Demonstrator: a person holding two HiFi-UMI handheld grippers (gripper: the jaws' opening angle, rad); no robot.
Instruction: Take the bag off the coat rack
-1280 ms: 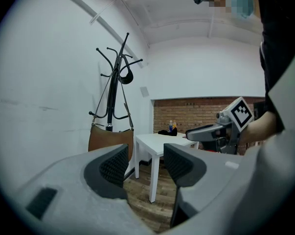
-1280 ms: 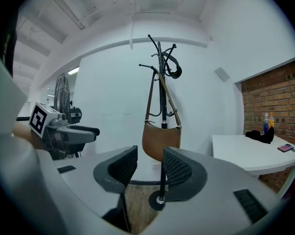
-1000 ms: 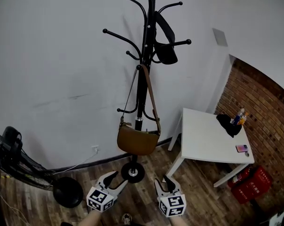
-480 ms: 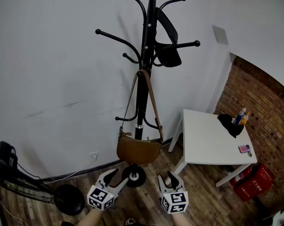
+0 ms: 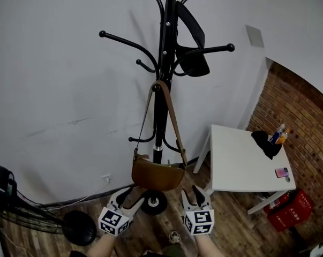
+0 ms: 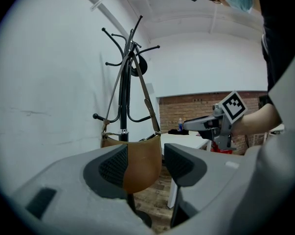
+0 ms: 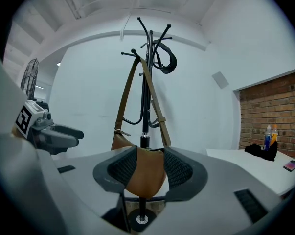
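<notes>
Head view: low at the left, the left tool (image 5: 128,197) has its jaws apart and grips nothing, its tips near the bottom of the brown bag (image 5: 157,175). The bag hangs by its strap (image 5: 173,119) from a hook of the black coat rack (image 5: 162,63), low against the pole, ahead of both tools. The right tool (image 5: 193,194), just right of the bag, is wide open and empty. Farther right stands a white table (image 5: 241,165).

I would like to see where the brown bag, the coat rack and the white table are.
brown bag (image 5: 157,174): head view, middle of its body.
coat rack (image 5: 165,47): head view, upper part of its pole.
white table (image 5: 241,162): head view, bare part of its top.
</notes>
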